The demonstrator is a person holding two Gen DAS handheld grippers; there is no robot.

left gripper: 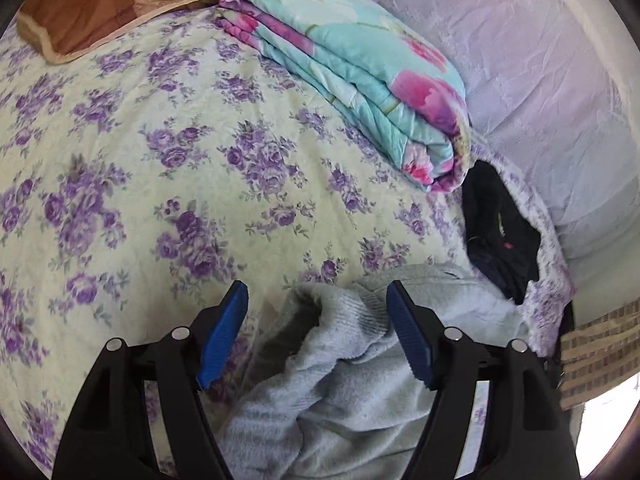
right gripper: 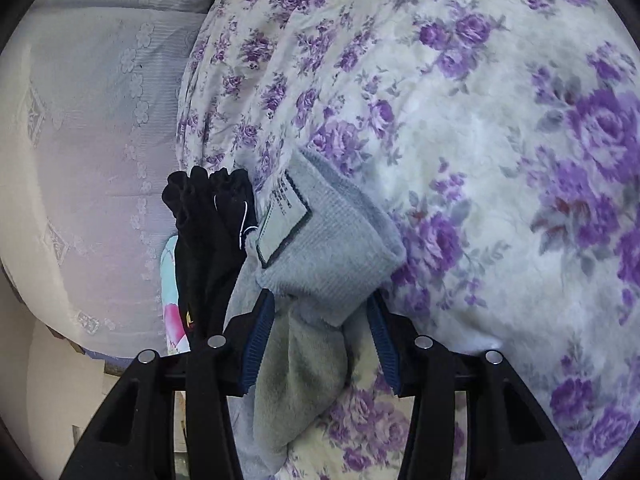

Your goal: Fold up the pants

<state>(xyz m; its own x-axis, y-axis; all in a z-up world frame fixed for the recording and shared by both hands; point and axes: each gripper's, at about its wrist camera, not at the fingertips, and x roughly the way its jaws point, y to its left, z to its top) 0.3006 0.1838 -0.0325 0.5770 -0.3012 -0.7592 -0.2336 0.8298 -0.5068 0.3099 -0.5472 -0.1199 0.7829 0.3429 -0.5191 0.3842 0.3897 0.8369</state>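
- In the left wrist view the left gripper (left gripper: 316,316) stands nearest, its blue pads (left gripper: 222,334) spread wide apart. The grey pants (left gripper: 340,364) lie bunched on the bed between and under them. The left pad is clear of the cloth; the right one sits just at a fold of it, and nothing is pinched, so the jaws are released.
- The left gripper tilts down toward the bed, looking across it from above the pants.
- In the right wrist view the right gripper (right gripper: 320,332) has its blue pads (right gripper: 260,344) on either side of a fold of the grey pants (right gripper: 320,240). Both pads lie against the cloth, which rises up out of the jaws, so the gripper is grasping the pants.
- A white care label (right gripper: 280,216) shows on the inner side of the waistband above the right gripper's jaws.
- Just beyond the pants lies a black garment (left gripper: 496,232); in the right wrist view it sits touching the left edge of the grey cloth.
- All of this rests on a bedspread (left gripper: 140,160), pale with purple roses, which fills most of both views.
- Farther back on the bedspread lies a folded turquoise quilt (left gripper: 352,72) with pink flowers, near the black garment.
- At the far left corner sits a brown pillow (left gripper: 92,8).
- Beyond the bed's edge hangs a pale lilac lace curtain (left gripper: 520,60).
- There are no containers in view.
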